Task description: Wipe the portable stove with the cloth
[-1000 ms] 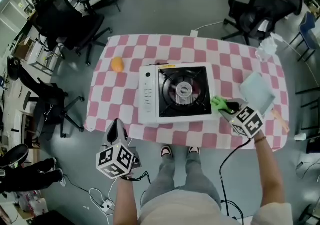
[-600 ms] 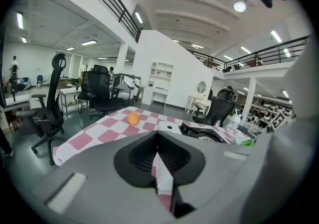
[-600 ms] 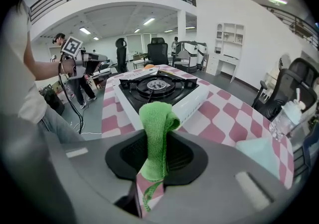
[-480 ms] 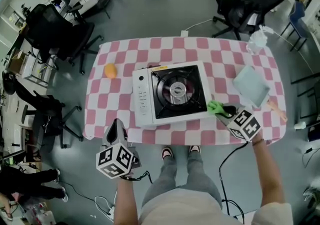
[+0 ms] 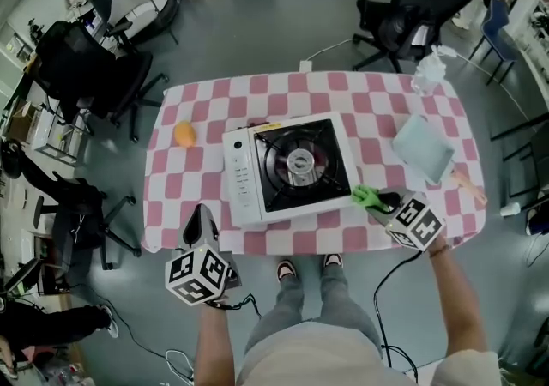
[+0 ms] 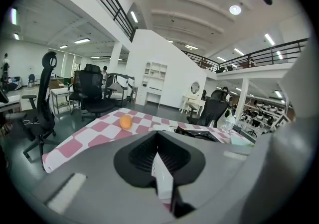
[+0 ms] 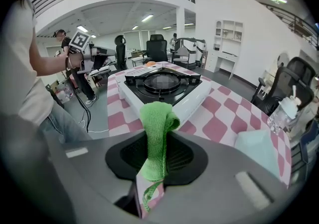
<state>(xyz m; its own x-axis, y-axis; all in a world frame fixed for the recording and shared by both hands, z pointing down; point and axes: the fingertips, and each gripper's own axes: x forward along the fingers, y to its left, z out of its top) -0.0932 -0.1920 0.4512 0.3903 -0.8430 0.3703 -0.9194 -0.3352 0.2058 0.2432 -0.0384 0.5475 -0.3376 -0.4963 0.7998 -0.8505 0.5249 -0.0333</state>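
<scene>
Green terry cloth [image 7: 155, 133]: clamped between the right gripper's [image 5: 380, 202] jaws, beside the white portable stove [image 5: 287, 171].
Left gripper [image 6: 162, 178]: jaws together, holding nothing.

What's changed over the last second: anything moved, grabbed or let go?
Barely anything. The right gripper still pinches the green cloth beside the front right corner of the portable stove, perhaps drawn slightly toward the person. The left gripper stays shut and empty, off the near edge of the table. Nothing taken or released; the scene's shift in frame is head-camera motion.
</scene>
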